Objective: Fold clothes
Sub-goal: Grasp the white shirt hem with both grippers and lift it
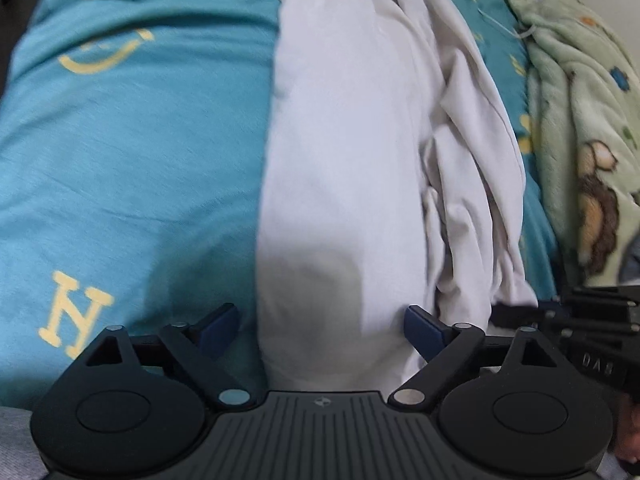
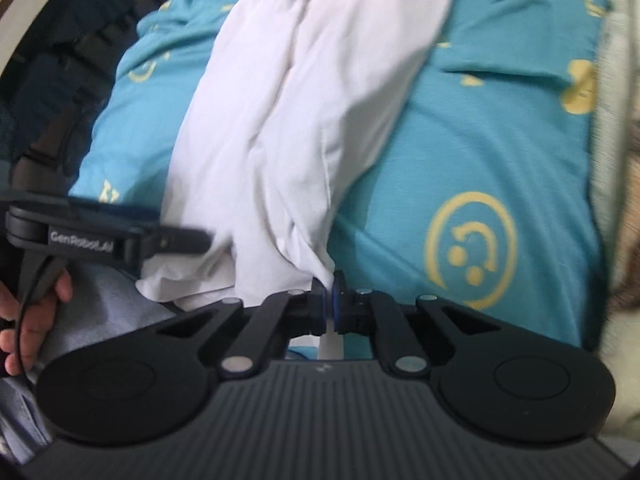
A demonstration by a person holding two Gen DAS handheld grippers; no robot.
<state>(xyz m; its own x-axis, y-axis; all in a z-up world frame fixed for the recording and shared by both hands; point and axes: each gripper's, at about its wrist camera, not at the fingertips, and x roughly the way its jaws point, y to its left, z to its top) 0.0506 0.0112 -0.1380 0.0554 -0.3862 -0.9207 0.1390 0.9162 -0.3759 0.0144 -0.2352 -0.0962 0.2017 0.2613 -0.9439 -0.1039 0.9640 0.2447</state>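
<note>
White garment laid out on the teal bedsheet, one corner pinched

The white garment (image 1: 344, 168) is stretched lengthwise over the teal sheet (image 1: 132, 152) with yellow smiley prints, bunched along one side. Its near corner is clamped tight in the right gripper (image 2: 329, 304). The left gripper (image 1: 320, 324) is spread wide just over the near hem, nothing gripped. A green fleece blanket (image 1: 580, 92) is seen alongside.
</note>
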